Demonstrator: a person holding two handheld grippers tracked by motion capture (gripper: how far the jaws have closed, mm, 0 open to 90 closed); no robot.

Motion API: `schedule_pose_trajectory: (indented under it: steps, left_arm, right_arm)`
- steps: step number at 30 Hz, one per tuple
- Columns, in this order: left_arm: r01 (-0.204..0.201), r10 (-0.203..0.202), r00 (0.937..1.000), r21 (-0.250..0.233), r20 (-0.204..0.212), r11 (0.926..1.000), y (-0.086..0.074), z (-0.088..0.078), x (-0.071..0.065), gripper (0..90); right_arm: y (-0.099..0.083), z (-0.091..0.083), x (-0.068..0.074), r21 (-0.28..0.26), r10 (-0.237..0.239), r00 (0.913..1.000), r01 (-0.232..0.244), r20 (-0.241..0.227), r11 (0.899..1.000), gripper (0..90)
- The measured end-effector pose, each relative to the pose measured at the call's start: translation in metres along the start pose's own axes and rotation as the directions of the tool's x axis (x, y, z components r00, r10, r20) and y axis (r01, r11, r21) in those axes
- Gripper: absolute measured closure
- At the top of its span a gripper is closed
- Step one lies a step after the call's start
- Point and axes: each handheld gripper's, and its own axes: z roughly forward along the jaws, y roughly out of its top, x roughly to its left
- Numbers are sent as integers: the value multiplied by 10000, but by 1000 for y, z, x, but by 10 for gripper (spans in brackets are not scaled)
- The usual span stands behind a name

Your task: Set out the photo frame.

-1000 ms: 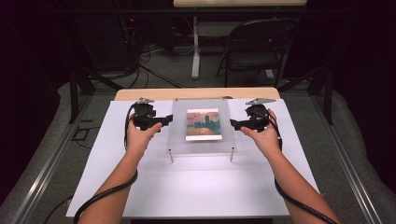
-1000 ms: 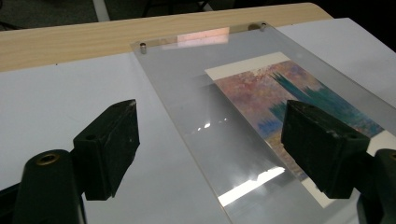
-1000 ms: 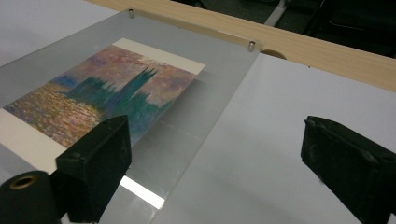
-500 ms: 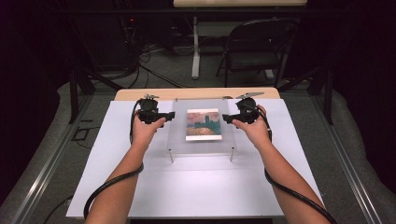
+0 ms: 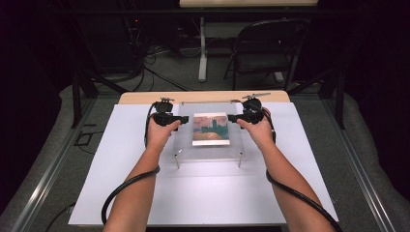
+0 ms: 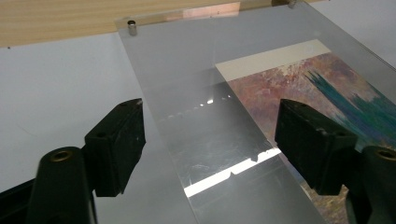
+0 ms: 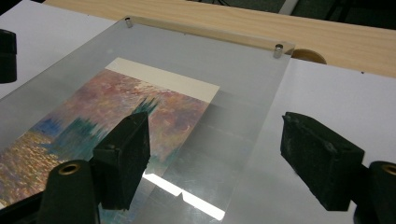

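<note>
High view: a clear acrylic plate [image 5: 186,142] raised on short metal standoff pegs [image 5: 177,163] sits in the middle of the white sheet covering the bench [image 5: 111,188], with a rectangular painted print in pink, teal and gold [image 5: 210,128] lying under it. The left claw [image 5: 183,119] points in at the plate's left edge and the right claw [image 5: 233,117] points in at its right edge, so the plate lies between the two, and each hand is about as near to its own side.

The left gripper view shows the plate's left edge running up between the two black jaws, one over the white sheet, the other over the print; the pads stand wide apart and press on nothing. The right gripper view mirrors this: the plate's right edge passes between its jaws, which are also wide and clear of the acrylic. Both pairs have just been closing a little.

The plate's long axis runs away from the person, along the edges the claws straddle. My reading is that each claw must settle level with the plate's thin edge before pinching, or the pads will slide over or under it.
</note>
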Motion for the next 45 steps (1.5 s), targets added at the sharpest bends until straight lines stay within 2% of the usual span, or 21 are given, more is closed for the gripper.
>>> schedule_pose_trajectory:
  steps: [3,6,11,16,20,27,30,36,38,44,45]
  left_arm:
    - [236,-236,9997,132,4,9996,0,6,1,302]
    - [451,-457,9987,303,219,9985,-1,8,5,357]
    - [797,-820,9960,602,364,9950,-4,10,11,399]
    - [827,-856,9957,771,345,9936,-6,12,13,400]
    - [993,-1047,9930,930,548,9907,-9,15,14,391]
    - [1081,-1149,9916,1071,595,9883,-10,18,12,375]
    - [1098,-1170,9912,1093,619,9879,-10,18,12,358]
    - [1221,-1306,9888,1116,719,9862,-11,21,12,314]
    - [1304,-1395,9873,1125,765,9851,-12,21,12,308]
    - [1560,-1706,9794,1310,1082,9790,-13,22,16,279]
    - [1566,-1715,9790,1320,1099,9788,-14,23,16,275]
  right_arm:
    - [0,2,-4,31,236,9997,-236,-108,9997,271]
    - [0,5,-9,138,575,9975,-570,-403,9983,296]
    - [-4,7,-15,539,896,9950,-872,-434,9947,308]
    - [-8,9,-21,805,1640,9828,-1573,-845,9843,326]
    - [-10,12,-22,1026,1926,9759,-1822,-1026,9779,330]
    - [-11,17,-15,1271,1934,9727,-1773,-1283,9759,324]
    - [-12,19,-13,1350,1851,9754,-1687,-1199,9764,310]
    - [-17,24,-15,1733,1958,9732,-1735,-1210,9695,294]
    - [-18,25,-16,1792,1931,9736,-1698,-1219,9691,291]
    - [-20,29,-17,1823,2177,9650,-1901,-1459,9647,267]
    - [-20,29,-16,1886,2134,9659,-1845,-1464,9646,260]
